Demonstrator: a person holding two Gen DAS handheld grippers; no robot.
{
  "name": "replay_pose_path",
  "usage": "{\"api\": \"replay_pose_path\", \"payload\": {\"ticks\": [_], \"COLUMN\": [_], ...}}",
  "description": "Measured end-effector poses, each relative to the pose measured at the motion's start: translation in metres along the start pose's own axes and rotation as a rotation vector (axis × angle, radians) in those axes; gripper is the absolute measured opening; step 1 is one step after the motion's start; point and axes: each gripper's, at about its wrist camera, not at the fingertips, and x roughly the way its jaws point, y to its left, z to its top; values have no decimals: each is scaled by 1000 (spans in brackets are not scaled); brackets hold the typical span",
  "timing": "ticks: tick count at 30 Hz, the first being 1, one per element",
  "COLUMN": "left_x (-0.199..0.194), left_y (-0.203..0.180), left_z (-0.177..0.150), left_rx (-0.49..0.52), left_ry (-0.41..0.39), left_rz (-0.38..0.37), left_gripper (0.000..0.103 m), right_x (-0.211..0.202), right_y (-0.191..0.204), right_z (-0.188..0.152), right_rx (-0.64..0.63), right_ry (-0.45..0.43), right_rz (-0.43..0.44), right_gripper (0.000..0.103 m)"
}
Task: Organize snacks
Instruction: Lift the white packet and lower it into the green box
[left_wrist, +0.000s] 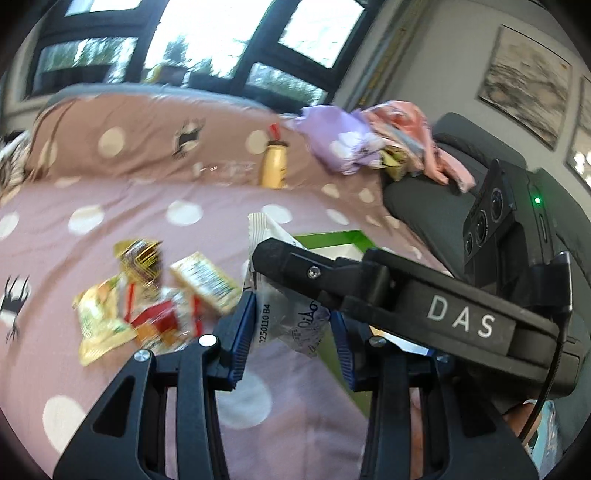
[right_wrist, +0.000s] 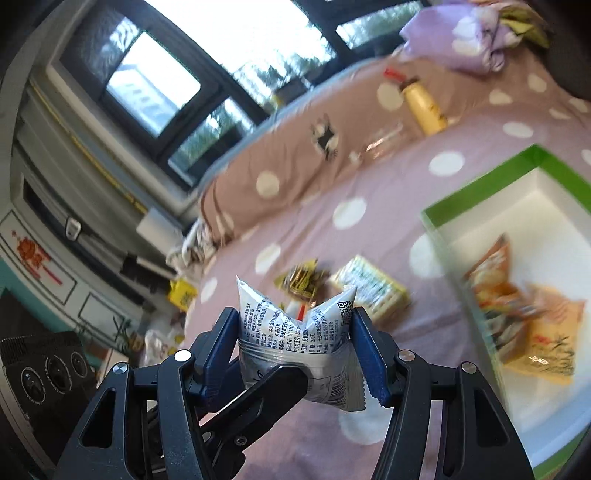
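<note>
both grippers, right gripper (right_wrist: 295, 350) and left gripper (left_wrist: 291, 325), pinch one white packet (right_wrist: 295, 328) above the bed; two orange packets (right_wrist: 524, 314) lie in the green box (right_wrist: 480, 184), several snacks (left_wrist: 155, 291) seemingly left on the sheet (left_wrist: 110, 206)

Loose snacks (right_wrist: 369, 288) lie left of the box (right_wrist: 480, 192) (on the bed (right_wrist: 295, 428)).

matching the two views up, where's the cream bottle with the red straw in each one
Left wrist view: the bottle stands upright at upper centre, on the spotted bedspread near the headboard.
Right wrist view: the bottle is upper right, leaning in the tilted picture.
Shared landmark: the green-rimmed box.
</note>
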Motion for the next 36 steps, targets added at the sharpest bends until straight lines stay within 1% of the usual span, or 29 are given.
{"api": "replay_pose_path", "payload": {"ticks": [6, 12, 18, 21, 30, 36], "left_x": [27, 50, 70, 82, 111, 127], "left_y": [-39, -73, -98, -107, -126, -132], "left_z": [10, 14, 14, 12, 5, -4], "left_rx": [99, 180, 243, 259, 286, 286], "left_ry": [18, 36, 73, 96, 173, 227], "left_rz": [-59, -123, -181, -220, -265, -263], "left_gripper": [40, 40, 39, 39, 39, 39], "right_x": [-32, -62, -81, -91, -102, -100], "right_y": [-34, -64, -88, -100, -132, -152], "right_z": [12, 16, 16, 15, 10, 7], "right_rx": [86, 163, 228, 262, 362, 425], "right_ry": [-100, -194, -252, -278, -290, -270], "right_rz": [-21, -52, -92, -125, -172, -187], "right_gripper": [64, 64, 64, 64, 64, 64]}}
